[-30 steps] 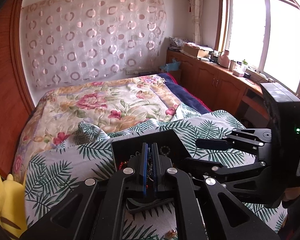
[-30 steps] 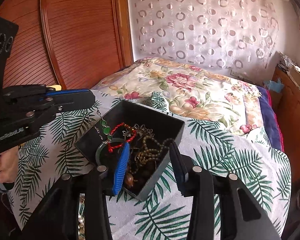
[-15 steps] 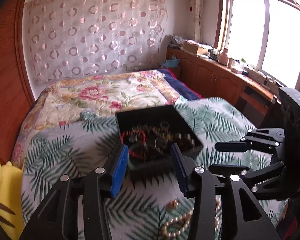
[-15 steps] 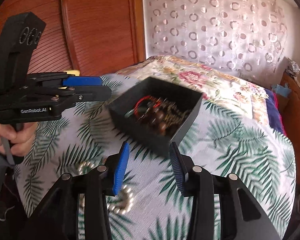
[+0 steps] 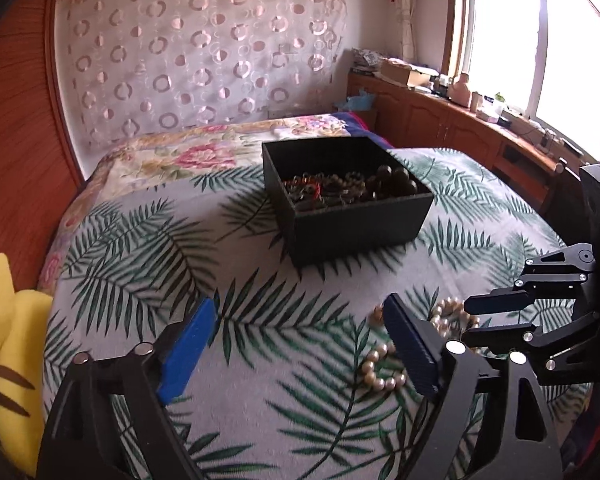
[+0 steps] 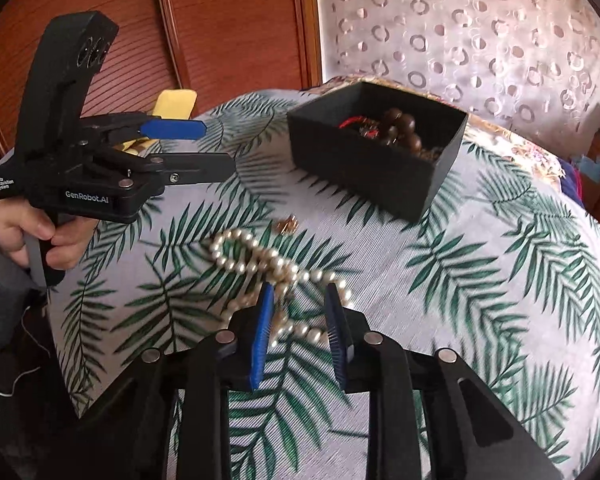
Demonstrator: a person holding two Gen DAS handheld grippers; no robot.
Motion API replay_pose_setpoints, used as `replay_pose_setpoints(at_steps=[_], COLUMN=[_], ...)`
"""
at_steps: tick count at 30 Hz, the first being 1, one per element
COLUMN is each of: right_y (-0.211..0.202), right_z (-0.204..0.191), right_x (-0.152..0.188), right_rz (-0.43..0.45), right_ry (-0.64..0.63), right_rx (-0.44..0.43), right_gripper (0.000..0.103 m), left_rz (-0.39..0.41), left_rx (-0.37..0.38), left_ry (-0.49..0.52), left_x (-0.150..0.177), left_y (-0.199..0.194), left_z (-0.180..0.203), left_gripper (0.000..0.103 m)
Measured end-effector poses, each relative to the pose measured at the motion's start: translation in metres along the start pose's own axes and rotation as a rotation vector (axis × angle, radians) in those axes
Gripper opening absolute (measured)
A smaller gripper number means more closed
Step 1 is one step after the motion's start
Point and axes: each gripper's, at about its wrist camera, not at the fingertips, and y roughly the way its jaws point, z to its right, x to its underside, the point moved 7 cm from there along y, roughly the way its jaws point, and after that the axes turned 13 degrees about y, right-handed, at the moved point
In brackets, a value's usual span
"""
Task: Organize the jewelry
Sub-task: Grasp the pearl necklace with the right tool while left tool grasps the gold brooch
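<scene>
from my left wrist view: my left tool [image 5: 296,344] has just been opening and stands wide over the leaf-print bed cover [image 5: 148,248], with nothing between its jaws. the black box [image 5: 346,196] sits further up the bed toward the head end, already holding a tangle of beads and chains. a pearl necklace [image 5: 384,368] lies loose on the cover near the foot edge, partly behind my right-hand finger. my right tool [image 5: 496,316] reaches in at the right. a yellow plush [image 5: 4,340] lies at the left edge.

from my right wrist view: my right tool [image 6: 300,336] has just been closing and is narrow, straddling a strand of the pearl necklace [image 6: 260,258]; i cannot tell whether the pads press it. a small gold piece [image 6: 288,224] lies between pearls and box [image 6: 380,156]. i judge most jewelry is stowed; these two remain. nothing blocks the way to the box.
</scene>
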Motion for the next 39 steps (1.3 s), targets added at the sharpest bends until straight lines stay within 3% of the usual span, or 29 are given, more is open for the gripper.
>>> replay_pose_setpoints(at_steps=[10, 12, 15, 28, 39], right_y=[0.012, 0.013, 0.009, -0.080, -0.144], right_z=[0.001, -0.001, -0.003, 0.027, 0.047], right_x=[-0.005, -0.004, -0.003, -0.023, -0.043], right_rz=[-0.023, -0.030, -0.021, 0.190, 0.341], right_ry=[0.053, 0.055, 0.025, 0.052, 0.070], right_rx=[-0.019, -0.037, -0.023, 0.037, 0.094], right_gripper=[0.018, 0.008, 0.008, 0.008, 0.008], left_rz=[-0.001, 0.000, 0.000, -0.031, -0.073], left_rx=[0.002, 0.004, 0.008, 0.073, 0.118], left_ry=[-0.010, -0.013, -0.012, 0.008, 0.056], left_x=[0.009, 0.010, 0.010, 0.010, 0.003], left_y=[-0.001, -0.001, -0.001, 0.012, 0.032], left_z=[0.003, 0.004, 0.006, 0.030, 0.055], left_gripper=[0.087, 0.087, 0.087, 0.087, 0.046])
